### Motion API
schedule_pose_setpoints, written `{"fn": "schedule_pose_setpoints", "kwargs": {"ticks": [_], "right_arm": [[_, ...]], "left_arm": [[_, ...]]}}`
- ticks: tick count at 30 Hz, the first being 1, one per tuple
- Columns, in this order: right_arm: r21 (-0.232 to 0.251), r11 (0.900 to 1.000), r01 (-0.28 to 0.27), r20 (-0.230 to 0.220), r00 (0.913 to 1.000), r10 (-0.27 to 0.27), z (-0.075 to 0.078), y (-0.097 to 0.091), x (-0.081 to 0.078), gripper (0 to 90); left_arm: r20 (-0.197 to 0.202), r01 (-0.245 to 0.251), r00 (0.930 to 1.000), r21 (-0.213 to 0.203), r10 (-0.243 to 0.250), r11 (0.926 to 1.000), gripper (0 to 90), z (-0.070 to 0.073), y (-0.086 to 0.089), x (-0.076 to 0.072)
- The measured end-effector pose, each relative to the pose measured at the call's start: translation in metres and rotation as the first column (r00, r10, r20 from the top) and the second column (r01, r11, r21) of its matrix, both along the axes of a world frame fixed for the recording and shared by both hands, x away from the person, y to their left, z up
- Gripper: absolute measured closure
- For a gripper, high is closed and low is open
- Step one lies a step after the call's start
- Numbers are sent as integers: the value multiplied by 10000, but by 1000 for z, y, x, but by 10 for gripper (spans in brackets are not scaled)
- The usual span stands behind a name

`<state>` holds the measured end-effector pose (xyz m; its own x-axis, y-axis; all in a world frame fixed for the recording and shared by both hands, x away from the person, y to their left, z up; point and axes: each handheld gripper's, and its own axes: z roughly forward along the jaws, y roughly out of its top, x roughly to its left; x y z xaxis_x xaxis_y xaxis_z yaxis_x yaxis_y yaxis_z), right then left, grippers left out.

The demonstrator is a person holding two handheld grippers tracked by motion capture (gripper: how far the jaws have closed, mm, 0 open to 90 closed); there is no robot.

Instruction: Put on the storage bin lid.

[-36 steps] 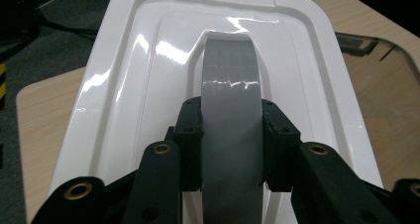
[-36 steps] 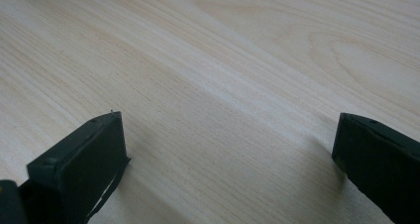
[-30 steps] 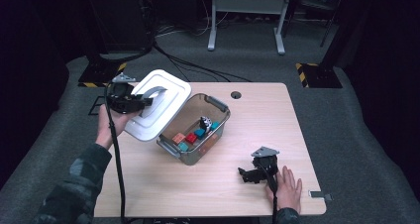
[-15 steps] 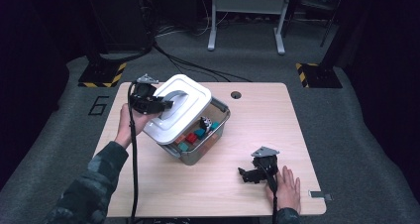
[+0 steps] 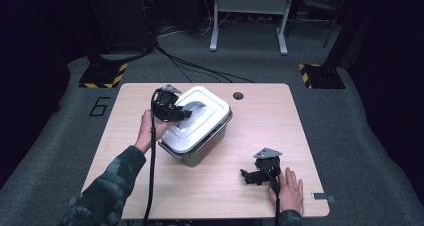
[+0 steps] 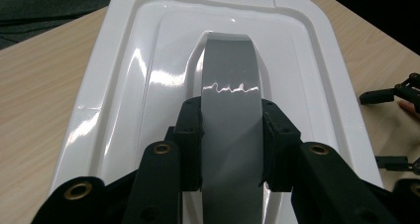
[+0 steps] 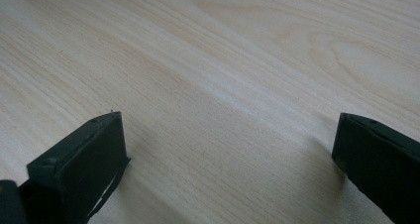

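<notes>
We judge the job of closing the box to be nearly done. Our left gripper (image 5: 181, 113) is clenched on the grey handle (image 6: 232, 110) of the white lid (image 5: 197, 118), one jaw pressed on each side of the strap, and the lid sits over the grey container (image 5: 200, 153) just beneath and ahead of those jaws. From the high view it looks a little tilted, with its near edge riding above the rim, so we cannot tell whether it has seated all round. What we think is left: press it flat, let go of the handle and draw the left gripper away. Our right gripper (image 5: 256, 175) rests well apart on the wooden table (image 5: 310, 136), its jaws spread wide with nothing between them.
</notes>
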<state>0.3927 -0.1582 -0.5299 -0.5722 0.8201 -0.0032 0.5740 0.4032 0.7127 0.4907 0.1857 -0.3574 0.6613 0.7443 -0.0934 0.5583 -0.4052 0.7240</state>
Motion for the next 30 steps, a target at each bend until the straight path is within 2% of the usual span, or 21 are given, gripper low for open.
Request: {"fn": "schedule_pose_setpoints", "kwargs": {"ticks": [6,12,14,17,25,27,30], "right_arm": [[-3,10000,-2,0,10000,2,0,0,0,0],[-8,10000,-10,3,10000,10,0,0,0,0],[-2,10000,-4,3,10000,4,0,0,0,0],[0,10000,-2,1,10000,2,0,0,0,0],[-2,10000,-9,5,10000,9,0,0,0,0],[0,10000,-8,3,10000,8,0,0,0,0],[-1,10000,-10,3,10000,10,0,0,0,0]], "left_arm": [[-249,-115,9996,139,119,9998,667,-9,-9,2],[-548,-399,9977,-182,388,9990,666,-16,-11,2],[-645,-392,9972,-145,382,9991,665,-17,-13,1],[-538,-344,9980,67,347,9994,665,-19,-16,-1],[-387,-499,9980,-33,497,9987,652,-19,-16,-4],[-350,-459,9983,84,462,9989,571,-15,-14,-5],[-199,-364,9991,-10,363,9993,426,-7,-9,-8]]}}
